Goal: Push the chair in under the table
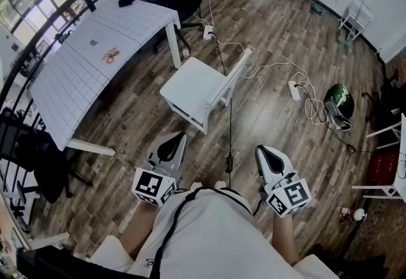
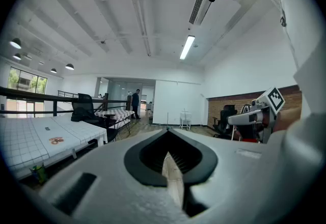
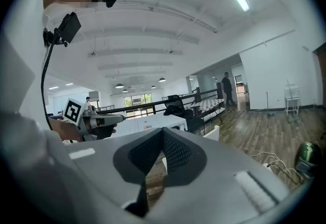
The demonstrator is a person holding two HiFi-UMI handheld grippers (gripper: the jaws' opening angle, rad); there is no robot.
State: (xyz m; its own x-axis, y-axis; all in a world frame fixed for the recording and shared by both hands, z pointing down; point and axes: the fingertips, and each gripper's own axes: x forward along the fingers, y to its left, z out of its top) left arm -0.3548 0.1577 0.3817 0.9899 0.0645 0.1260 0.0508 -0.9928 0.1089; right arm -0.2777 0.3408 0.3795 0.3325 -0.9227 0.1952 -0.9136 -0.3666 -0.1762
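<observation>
Centrally in the head view, the white chair (image 1: pixel 196 87) stands just right of the white table (image 1: pixel 82 75), not under it. Lower down, the left gripper (image 1: pixel 172 142) and right gripper (image 1: pixel 266 156) have jaws pressed together, empty, apart from the chair

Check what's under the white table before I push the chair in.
Wood floor shows along the white table's near edge, plus its corner leg with a small bottle-like item beside it. The tabletop hides everything farther under.
</observation>
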